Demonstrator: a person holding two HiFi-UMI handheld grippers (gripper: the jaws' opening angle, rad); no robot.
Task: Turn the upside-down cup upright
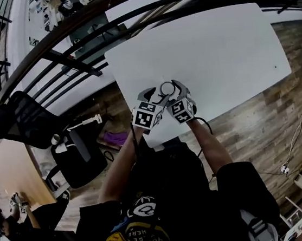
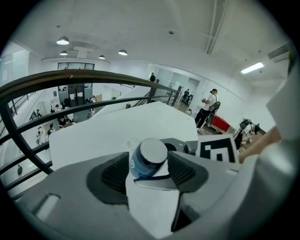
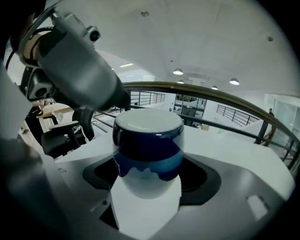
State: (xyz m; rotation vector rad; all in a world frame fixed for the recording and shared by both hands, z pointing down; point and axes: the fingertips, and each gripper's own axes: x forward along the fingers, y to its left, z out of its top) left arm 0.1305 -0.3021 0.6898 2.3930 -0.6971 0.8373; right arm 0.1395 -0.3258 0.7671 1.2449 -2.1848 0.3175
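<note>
The upside-down blue-and-white ceramic cup [image 3: 147,154] stood between the closing jaws of my right hand-held gripper [image 3: 149,183], my left hand-held gripper [image 2: 151,176] opening alongside.

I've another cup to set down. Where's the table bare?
The table is bare from the cup out to its far and right edges. Crowded at the near edge: the left gripper, jaws opening, and the right gripper, jaws closing, straddle the cup.

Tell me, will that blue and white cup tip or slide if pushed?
The cup looks squat and stands mouth-down, so it probably won't tip easily. Its glossy surface and the smooth table suggest it may slide. It looks ceramic, so likely breakable.
</note>
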